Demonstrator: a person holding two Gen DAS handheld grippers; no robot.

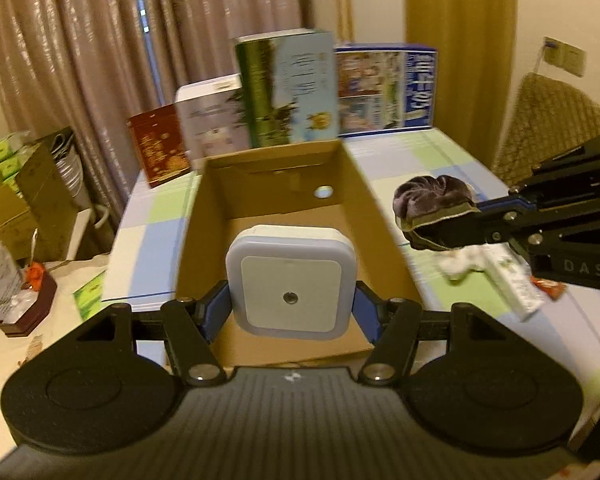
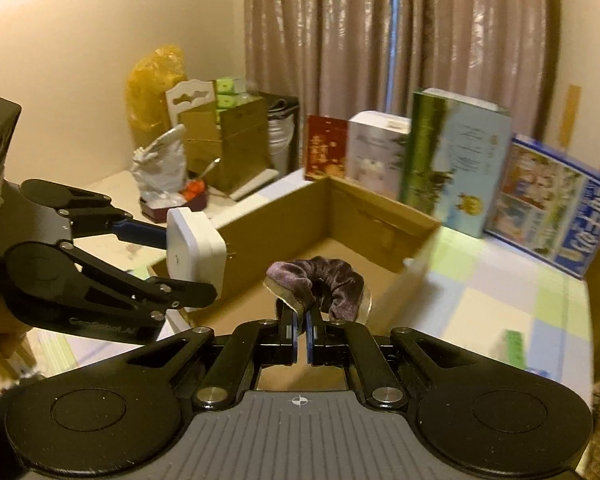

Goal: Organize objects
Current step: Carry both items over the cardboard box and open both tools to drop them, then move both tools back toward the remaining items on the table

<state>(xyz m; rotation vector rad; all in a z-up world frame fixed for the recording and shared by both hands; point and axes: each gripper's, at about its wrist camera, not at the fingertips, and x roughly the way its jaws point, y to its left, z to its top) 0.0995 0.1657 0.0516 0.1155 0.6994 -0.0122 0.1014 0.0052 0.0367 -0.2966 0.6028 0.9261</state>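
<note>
An open cardboard box (image 1: 384,208) (image 2: 380,216) stands on the checked tablecloth. My left gripper (image 1: 292,308) is shut on a white square night light (image 1: 291,280), held above the box's near end; from the right wrist view the night light (image 2: 194,248) hangs at the box's left rim. My right gripper (image 2: 300,316) is shut on a dark purple velvet scrunchie (image 2: 328,280), over the box's right side. In the left wrist view the scrunchie (image 1: 432,196) hangs just right of the box wall, pinched by the right gripper (image 1: 472,216).
Several upright boxes stand in a row behind the cardboard box: a red one (image 1: 160,144), a white one (image 1: 212,120), a green-blue one (image 1: 288,88), a blue one (image 1: 384,88). A crumpled tissue and white tube (image 1: 512,280) lie on the table at right. Clutter crowds a side table (image 2: 172,184).
</note>
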